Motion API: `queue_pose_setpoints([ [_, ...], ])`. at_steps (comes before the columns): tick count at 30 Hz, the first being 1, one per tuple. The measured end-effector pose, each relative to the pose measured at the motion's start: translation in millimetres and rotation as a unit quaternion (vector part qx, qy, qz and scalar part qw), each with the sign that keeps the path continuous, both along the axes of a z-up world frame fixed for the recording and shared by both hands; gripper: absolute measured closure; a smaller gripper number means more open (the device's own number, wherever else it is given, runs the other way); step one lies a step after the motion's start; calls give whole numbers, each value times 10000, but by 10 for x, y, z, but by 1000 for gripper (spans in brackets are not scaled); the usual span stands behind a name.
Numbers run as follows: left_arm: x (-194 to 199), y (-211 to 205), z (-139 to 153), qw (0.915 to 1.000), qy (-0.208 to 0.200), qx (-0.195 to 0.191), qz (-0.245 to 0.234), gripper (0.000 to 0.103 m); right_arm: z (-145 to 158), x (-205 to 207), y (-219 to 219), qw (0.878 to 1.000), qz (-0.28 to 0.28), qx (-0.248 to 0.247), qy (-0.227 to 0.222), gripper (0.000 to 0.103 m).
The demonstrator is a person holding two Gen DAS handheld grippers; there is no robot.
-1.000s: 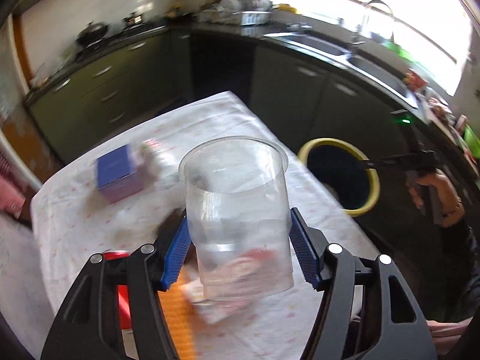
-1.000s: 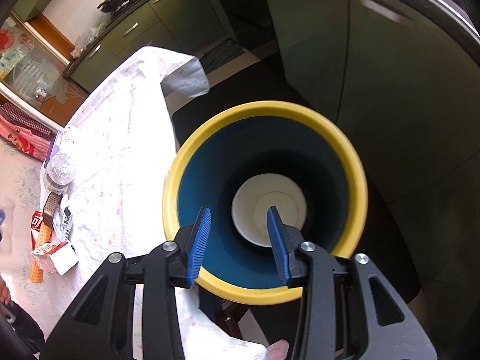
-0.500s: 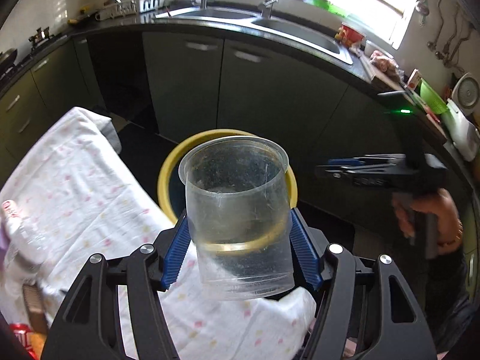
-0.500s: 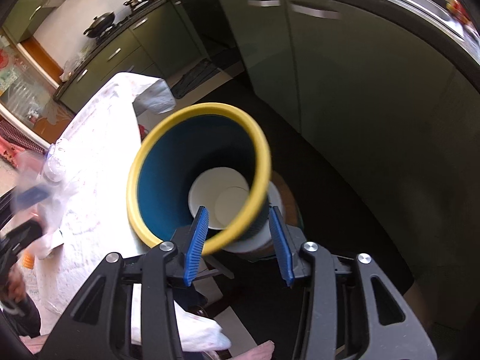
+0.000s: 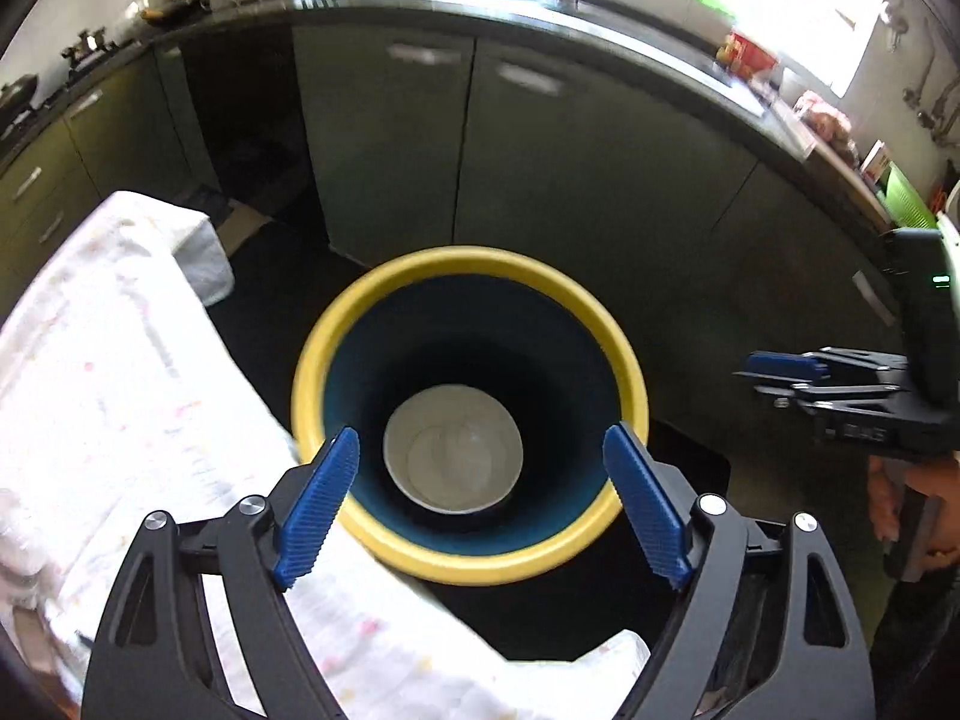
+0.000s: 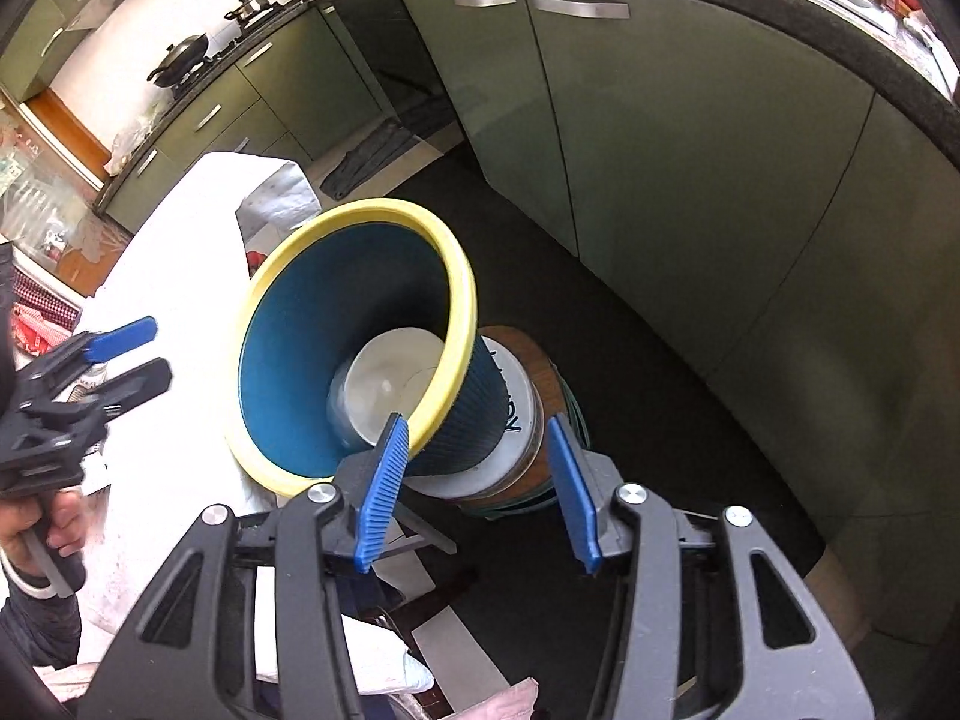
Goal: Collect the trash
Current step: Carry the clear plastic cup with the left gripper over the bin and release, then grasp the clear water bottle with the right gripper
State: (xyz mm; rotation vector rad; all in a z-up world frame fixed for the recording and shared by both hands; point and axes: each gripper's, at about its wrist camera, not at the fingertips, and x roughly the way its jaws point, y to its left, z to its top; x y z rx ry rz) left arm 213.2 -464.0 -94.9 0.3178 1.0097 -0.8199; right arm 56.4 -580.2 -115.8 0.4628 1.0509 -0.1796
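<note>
While the left claw (image 5: pixel 480 501) hangs right over the bin mouth, its jaws are opening wide with nothing between the blue pads; looks like a drop pose, centred so anything let go falls straight in. Right claw (image 6: pixel 477 489) sits lower and off to the side of the bin, jaws also opening, about half wide, empty; the yellow rim only crosses in front of its left pad, no grip that I can see. Bin (image 5: pixel 630 372) is blue inside with a yellow rim, parked hard against the edge of the cloth-covered counter (image 5: pixel 120 360), so trash goes from counter to bin with a short swing. Task's thing: a white round piece (image 5: pixel 453 450) lies at the bottom of the bin, and a clear cup-like shape (image 6: pixel 339 402) seems to lie beside it, hard to be sure. View differences: left wrist looks straight down the bore, so it shows the contents and centring but nothing of what the bin stands on. Right wrist sees it from the side: ribbed dark outer wall, bin perched on a white bucket (image 6: pixel 516 414) on a round wooden stool (image 6: pixel 543 369), which explains the rim being near counter level. Each view also catches the other claw and the hand on it. Far back, green cabinets (image 6: pixel 690 150) and the sink run by the window.
</note>
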Motion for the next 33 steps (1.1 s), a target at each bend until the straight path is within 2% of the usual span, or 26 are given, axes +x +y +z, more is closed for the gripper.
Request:
queue_pose_setpoints([
  [6, -335, 816, 559, 9966, -341, -734, 131, 9, 44, 101, 207, 9997, 236, -46, 33, 56],
  [11, -580, 1549, 795, 9929, -376, -1066, 358, 5, 165, 308, 517, 9976, 673, -156, 18, 52],
  [17, -850, 2613, 838, 9900, -498, -978, 887, 5, 358, 765, 1126, 9849, 1705, -266, -112, 48],
  [21, -1003, 3199, 751, 9838, -696, -768, 1465, 5, 499, 1184, 1735, 9638, 2638, -355, -151, 48],
  [23, -1035, 3443, 694, 9797, -711, -707, 1733, 5, 574, 1384, 2077, 9478, 3162, -362, -206, 48],
  [25, -1050, 3697, 629, 9757, -696, -686, 1960, 5, 655, 1559, 2448, 9268, 3702, -552, -290, 48],
  [28, -1047, 3944, 556, 9712, -646, -735, 2174, 5, 758, 1785, 3037, 8793, 4631, -1019, -454, 39],
  [30, -1040, 4086, 533, 9674, -628, -806, 2316, 5, 802, 1922, 3448, 8330, 5285, -1548, -529, 35],
  [31, -1040, 4089, 532, 9660, -625, -827, 2368, 5, 801, 1985, 3630, 8074, 5597, -1792, -516, 35],
  [33, -1008, 4134, 508, 9636, -597, -878, 2452, 5, 755, 2057, 3915, 7642, 6069, -2138, -450, 35],
])
